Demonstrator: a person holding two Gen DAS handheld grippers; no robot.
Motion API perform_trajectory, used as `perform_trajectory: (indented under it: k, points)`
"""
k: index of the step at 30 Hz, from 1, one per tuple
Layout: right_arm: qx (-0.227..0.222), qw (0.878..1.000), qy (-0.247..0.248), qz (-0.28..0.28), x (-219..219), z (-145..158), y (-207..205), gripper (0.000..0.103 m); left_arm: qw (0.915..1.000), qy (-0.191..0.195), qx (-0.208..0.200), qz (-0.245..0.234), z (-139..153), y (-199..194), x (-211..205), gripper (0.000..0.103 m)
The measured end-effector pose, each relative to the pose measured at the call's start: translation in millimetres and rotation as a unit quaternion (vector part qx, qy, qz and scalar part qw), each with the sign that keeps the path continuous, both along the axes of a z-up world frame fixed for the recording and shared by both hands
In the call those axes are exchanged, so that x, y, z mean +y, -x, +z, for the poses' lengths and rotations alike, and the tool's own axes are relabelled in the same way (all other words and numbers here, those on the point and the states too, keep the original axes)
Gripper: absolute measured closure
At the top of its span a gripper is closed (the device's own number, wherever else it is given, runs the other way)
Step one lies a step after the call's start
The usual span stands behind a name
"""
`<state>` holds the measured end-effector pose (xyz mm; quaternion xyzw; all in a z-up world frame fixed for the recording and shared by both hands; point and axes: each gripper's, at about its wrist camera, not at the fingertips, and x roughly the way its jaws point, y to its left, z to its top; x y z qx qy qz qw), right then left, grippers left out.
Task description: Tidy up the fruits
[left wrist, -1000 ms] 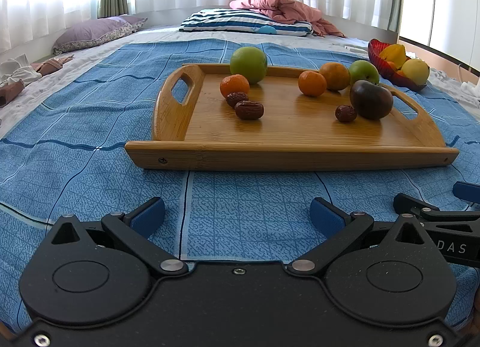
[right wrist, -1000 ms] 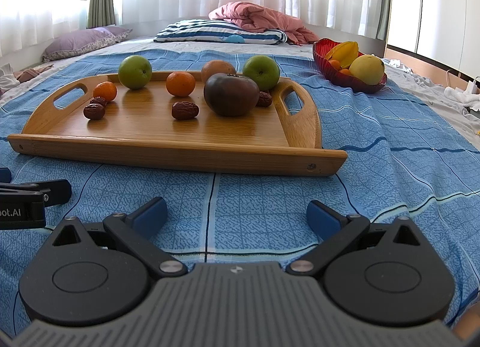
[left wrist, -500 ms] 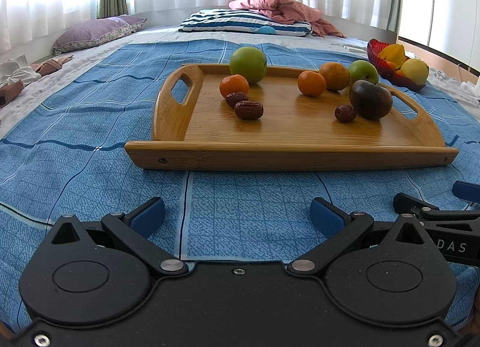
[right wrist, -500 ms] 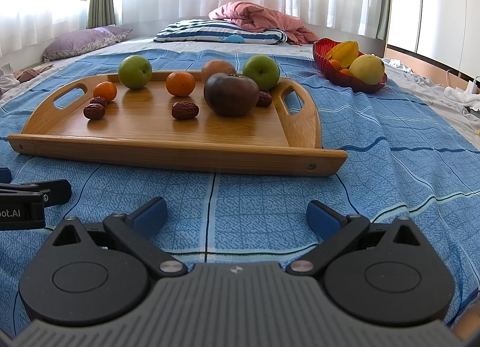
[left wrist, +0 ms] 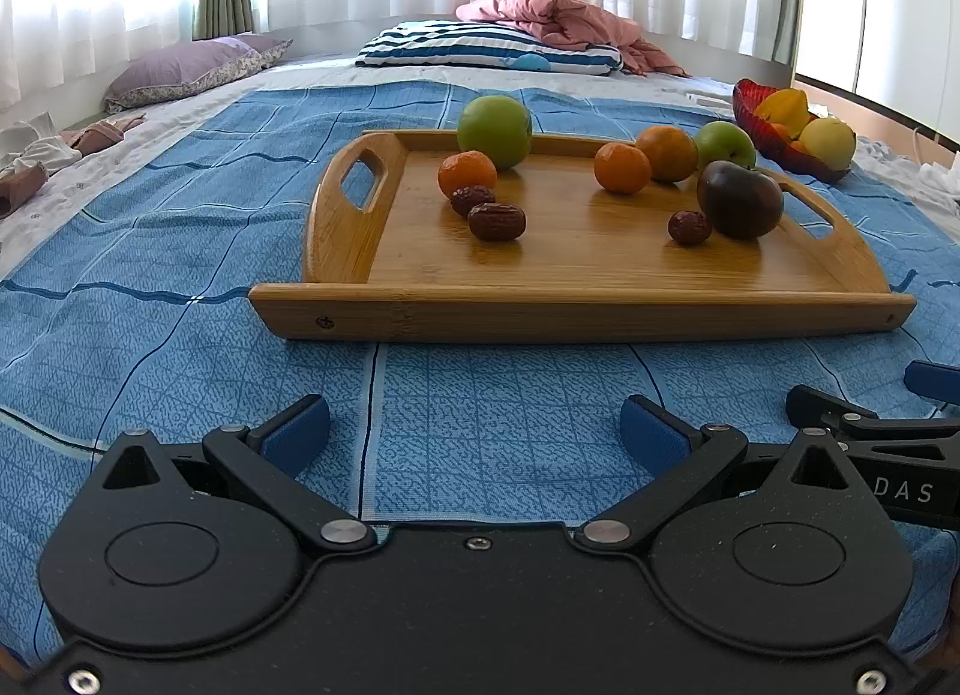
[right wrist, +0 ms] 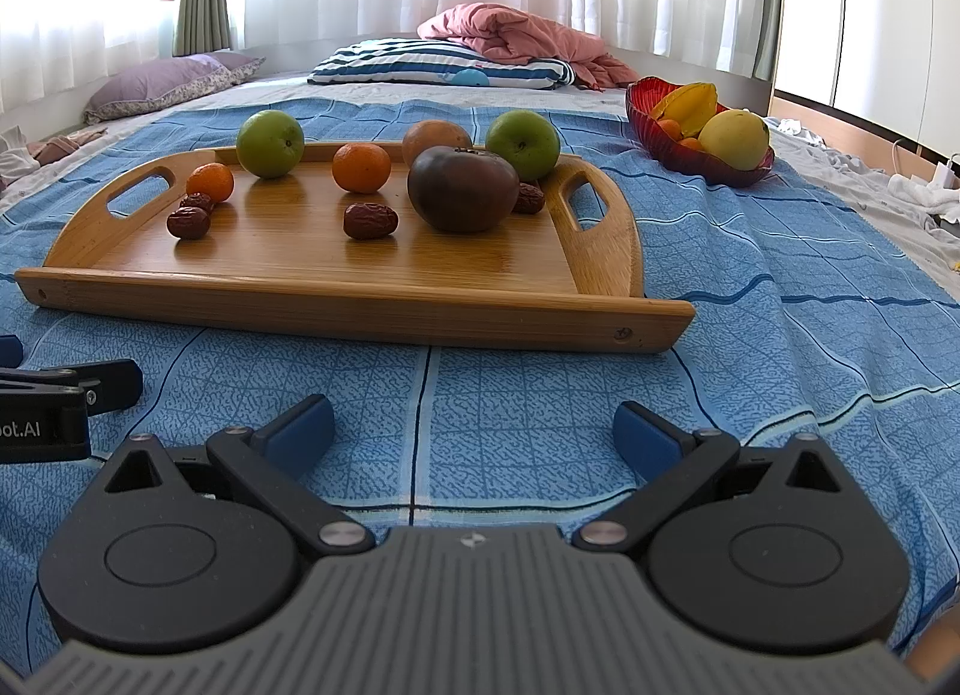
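1. Left wrist view: the left gripper sits low over the blue bedspread, its blue-padded fingers spread wide with nothing between them. Just ahead of it lies the wooden tray, flat on the bed.
2. On the tray, a big green apple stands at the far rim, with a small mandarin in front of it and two dried dates nearer the tray's front. Toward the tray's right handle there are two more oranges, a second green apple, a dark purple fruit and one more date touching close beside it.
3. Beyond the tray's right end, a red bowl holds yellow fruit.
4. Right wrist view: the right gripper is released too, fingers wide apart over bare bedspread, short of the tray's front rim.
5. From here the dark purple fruit sits near the tray's right handle, and the red bowl rests on the bed past that handle, well apart from the tray.
6. Left of the tray's front rim, part of the other gripper pokes into frame.
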<state>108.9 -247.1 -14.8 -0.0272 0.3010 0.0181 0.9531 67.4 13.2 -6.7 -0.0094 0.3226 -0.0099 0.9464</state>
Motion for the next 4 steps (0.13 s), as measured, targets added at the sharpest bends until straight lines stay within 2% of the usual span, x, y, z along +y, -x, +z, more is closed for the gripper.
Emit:
perform_trajectory:
  k: [4]
  points:
    - [0.0, 1.0, 0.0, 0.0, 0.1, 0.1, 0.0, 0.0, 1.0, 0.0, -0.001, 0.0, 0.0, 0.3, -0.1, 0.0]
